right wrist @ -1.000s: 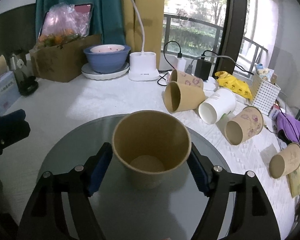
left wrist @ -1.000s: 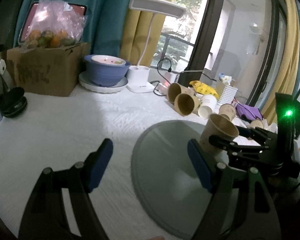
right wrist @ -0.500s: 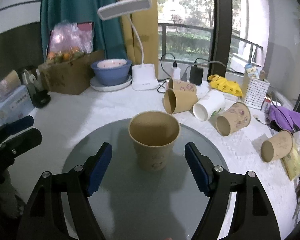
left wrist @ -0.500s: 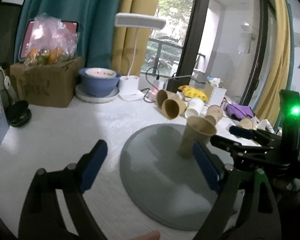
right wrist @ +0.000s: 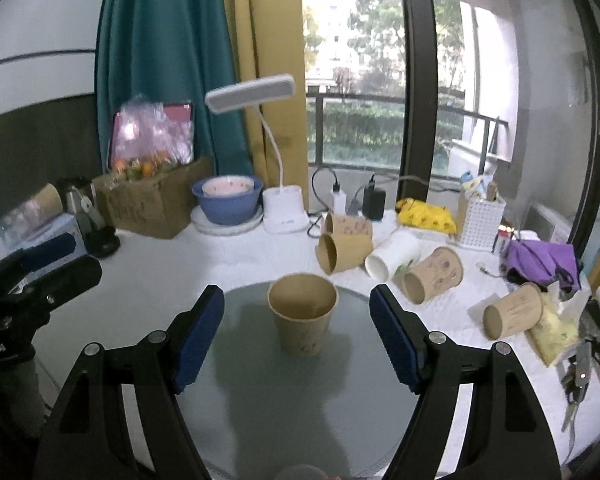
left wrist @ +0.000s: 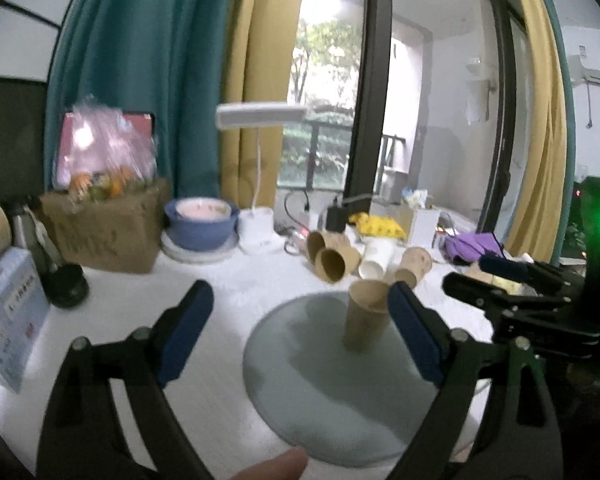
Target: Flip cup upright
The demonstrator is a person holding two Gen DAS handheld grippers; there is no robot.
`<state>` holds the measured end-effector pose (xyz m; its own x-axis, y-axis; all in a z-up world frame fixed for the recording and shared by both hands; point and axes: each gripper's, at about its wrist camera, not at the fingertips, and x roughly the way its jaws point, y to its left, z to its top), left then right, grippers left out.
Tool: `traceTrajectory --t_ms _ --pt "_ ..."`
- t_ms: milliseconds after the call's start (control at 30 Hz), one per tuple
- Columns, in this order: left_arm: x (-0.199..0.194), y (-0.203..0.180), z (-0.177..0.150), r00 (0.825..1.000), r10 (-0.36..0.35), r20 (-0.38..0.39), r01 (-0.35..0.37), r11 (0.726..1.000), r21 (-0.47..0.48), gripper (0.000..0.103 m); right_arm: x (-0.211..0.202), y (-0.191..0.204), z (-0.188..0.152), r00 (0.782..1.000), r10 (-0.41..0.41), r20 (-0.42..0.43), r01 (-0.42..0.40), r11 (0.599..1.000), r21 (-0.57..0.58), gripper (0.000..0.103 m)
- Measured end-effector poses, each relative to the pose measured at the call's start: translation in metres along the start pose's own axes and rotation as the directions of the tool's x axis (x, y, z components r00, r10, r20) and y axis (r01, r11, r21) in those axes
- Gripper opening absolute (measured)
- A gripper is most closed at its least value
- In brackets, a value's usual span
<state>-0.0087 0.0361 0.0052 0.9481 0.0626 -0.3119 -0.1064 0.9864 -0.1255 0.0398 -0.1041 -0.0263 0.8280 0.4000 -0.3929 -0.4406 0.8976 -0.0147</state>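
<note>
Brown paper cup (right wrist: 302, 322) stands upright on the grey round mat (right wrist: 240, 400), free between the spread right tongs (right wrist: 296, 338). Left tongs (left wrist: 296, 334) hang spread and empty too. A careless sweep of either tong could topple the light cup.

Both wrist views face window; share cup (left wrist: 366, 314) (right wrist: 302, 320).

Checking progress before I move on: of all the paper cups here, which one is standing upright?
The brown cup on the grey round mat, straight ahead of the open right gripper, mouth up. The other cups, such as the white one, lie on their sides behind the mat.
</note>
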Motion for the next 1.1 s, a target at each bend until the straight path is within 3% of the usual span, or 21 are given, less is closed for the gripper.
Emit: traceTrajectory --t_ms 200,500,1100 --pt "-0.013 -0.011 0.013 0.997 0.062 0.054 -0.065 0.997 0.050 0.095 -0.028 -0.004 0.013 0.999 -0.005 0.051 0.004 1.000 0.018 0.082" --pt "-0.020 -0.023 0.029 0.992 0.084 0.099 -0.093 0.992 0.088 0.095 -0.059 -0.016 0.023 0.995 -0.044 0.094 0.040 0.998 0.044 0.089" --pt "-0.024 -0.031 0.030 0.993 0.067 0.100 -0.075 0.994 0.083 0.095 -0.075 -0.030 0.022 0.988 -0.087 0.127 0.080 0.995 0.057 0.089"
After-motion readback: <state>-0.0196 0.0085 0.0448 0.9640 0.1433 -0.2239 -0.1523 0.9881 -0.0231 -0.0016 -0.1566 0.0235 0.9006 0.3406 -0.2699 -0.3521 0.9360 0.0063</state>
